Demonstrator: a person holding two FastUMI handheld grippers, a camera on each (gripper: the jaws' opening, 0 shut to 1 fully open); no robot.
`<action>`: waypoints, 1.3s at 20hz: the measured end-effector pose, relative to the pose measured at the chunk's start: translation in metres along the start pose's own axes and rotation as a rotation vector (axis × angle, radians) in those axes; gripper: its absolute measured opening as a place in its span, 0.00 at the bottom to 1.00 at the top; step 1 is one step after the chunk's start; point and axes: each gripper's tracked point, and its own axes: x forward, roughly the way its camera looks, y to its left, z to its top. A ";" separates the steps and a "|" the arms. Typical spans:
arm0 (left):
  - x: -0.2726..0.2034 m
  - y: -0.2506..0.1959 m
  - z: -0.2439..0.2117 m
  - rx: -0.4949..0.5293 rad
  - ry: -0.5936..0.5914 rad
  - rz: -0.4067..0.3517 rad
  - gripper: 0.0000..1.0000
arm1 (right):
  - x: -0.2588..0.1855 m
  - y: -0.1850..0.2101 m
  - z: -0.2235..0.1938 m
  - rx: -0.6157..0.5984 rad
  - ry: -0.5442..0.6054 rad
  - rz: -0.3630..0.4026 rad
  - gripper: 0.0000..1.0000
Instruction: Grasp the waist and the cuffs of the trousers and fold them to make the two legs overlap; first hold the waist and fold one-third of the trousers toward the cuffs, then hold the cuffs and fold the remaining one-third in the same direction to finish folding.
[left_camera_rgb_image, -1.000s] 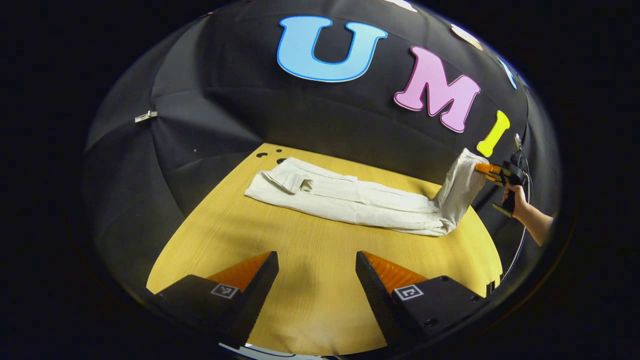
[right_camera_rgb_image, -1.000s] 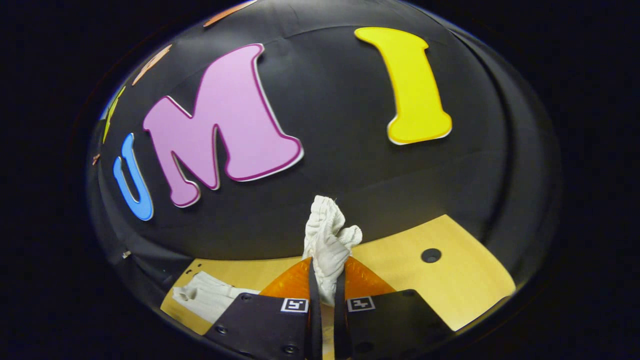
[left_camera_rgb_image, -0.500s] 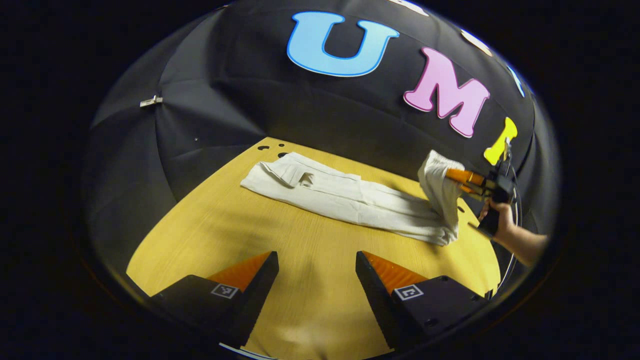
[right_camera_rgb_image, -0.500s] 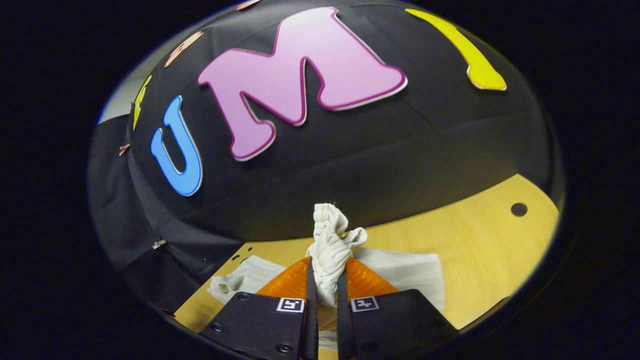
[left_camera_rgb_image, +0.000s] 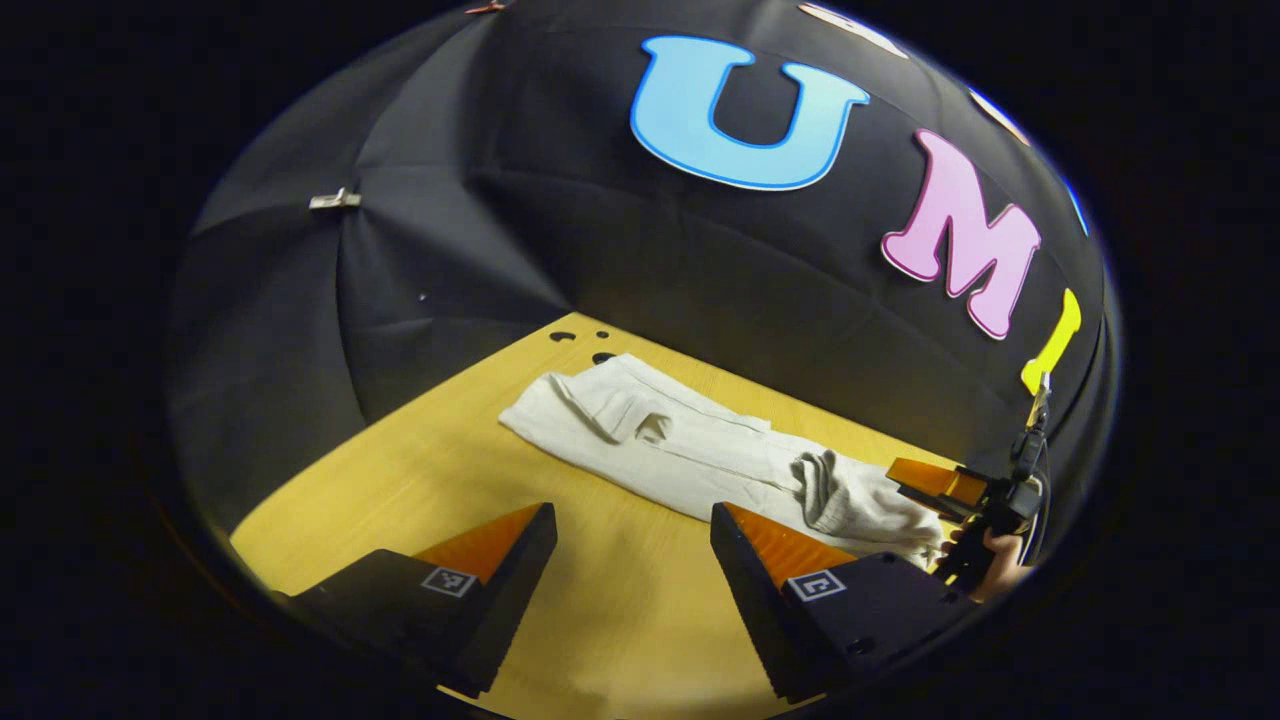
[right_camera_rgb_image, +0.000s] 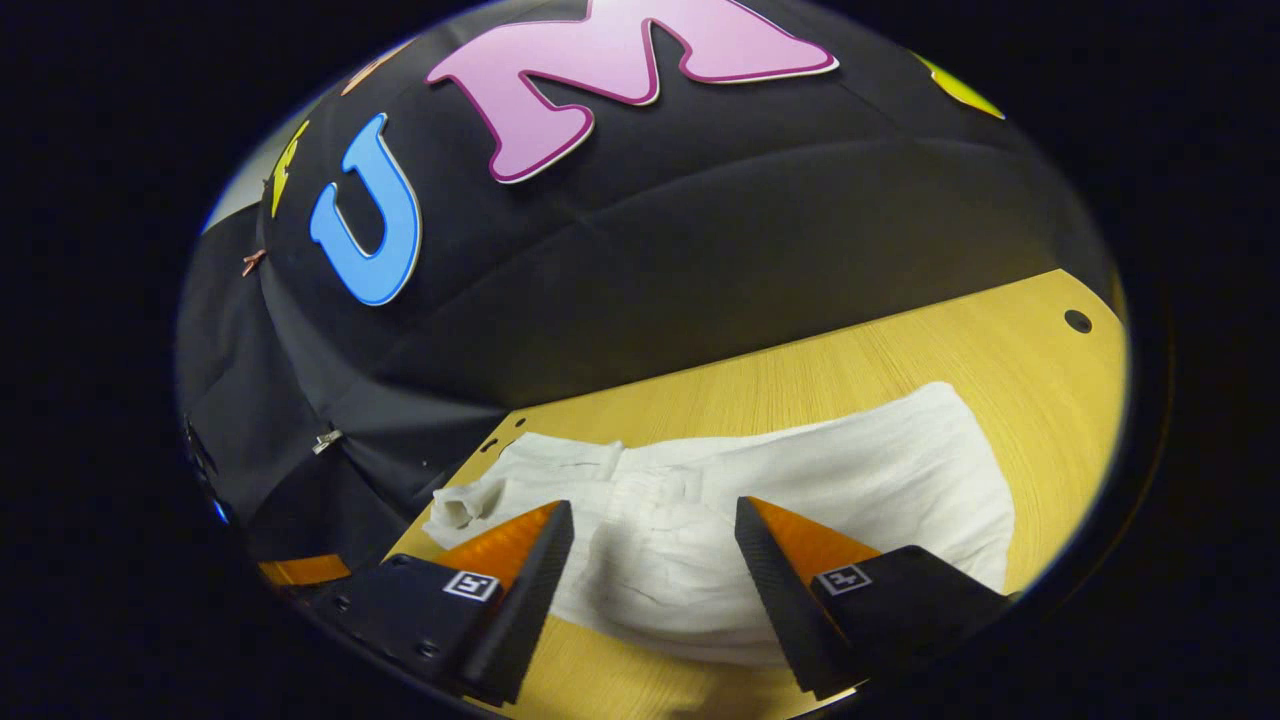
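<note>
A flat yellow wooden tabletop (left_camera_rgb_image: 420, 470) with a fine straight grain is seen in both views, pierced by a few small dark round holes near its far edge and backed by the booth's wall of black cloth (left_camera_rgb_image: 560, 250), which is creased along its seams and pinned with a small metal clip (left_camera_rgb_image: 335, 200). On the tabletop a pair of off-white woven cotton trousers (left_camera_rgb_image: 680, 455) is laid out lengthwise, the two legs stacked on each other; the waist end, with a pocket flap and a turned-over band, lies towards the holes, while the other end is doubled back onto the legs as a soft, rumpled fold (left_camera_rgb_image: 850, 500). In the right gripper view the same trousers (right_camera_rgb_image: 800, 480) are spread as a broad, slightly puckered sheet with a rounded folded edge at the right and a bunched waistband at the left.

The left gripper (left_camera_rgb_image: 633, 540) is held low over bare wood, just in front of the trousers; its two wedge-shaped, ribbed fingers are set wide apart with nothing between them. The right gripper (right_camera_rgb_image: 650, 535) is poised over the folded part of the cloth, its fingers likewise spread and clear of the fabric, which is seen lying in the gap beyond them. In the left gripper view that gripper (left_camera_rgb_image: 935, 480) is seen beside the fold, gripped by a hand (left_camera_rgb_image: 985, 560)
</note>
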 end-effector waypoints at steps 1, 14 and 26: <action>0.009 0.002 0.008 0.023 -0.001 0.000 0.97 | -0.011 -0.004 0.005 -0.022 -0.013 -0.023 0.99; 0.168 0.096 0.046 0.118 0.083 -0.010 0.96 | -0.254 -0.102 0.060 -0.151 -0.133 -0.423 0.98; 0.225 0.099 0.010 0.374 0.254 -0.059 0.95 | -0.335 -0.106 -0.017 -0.190 -0.025 -0.578 0.98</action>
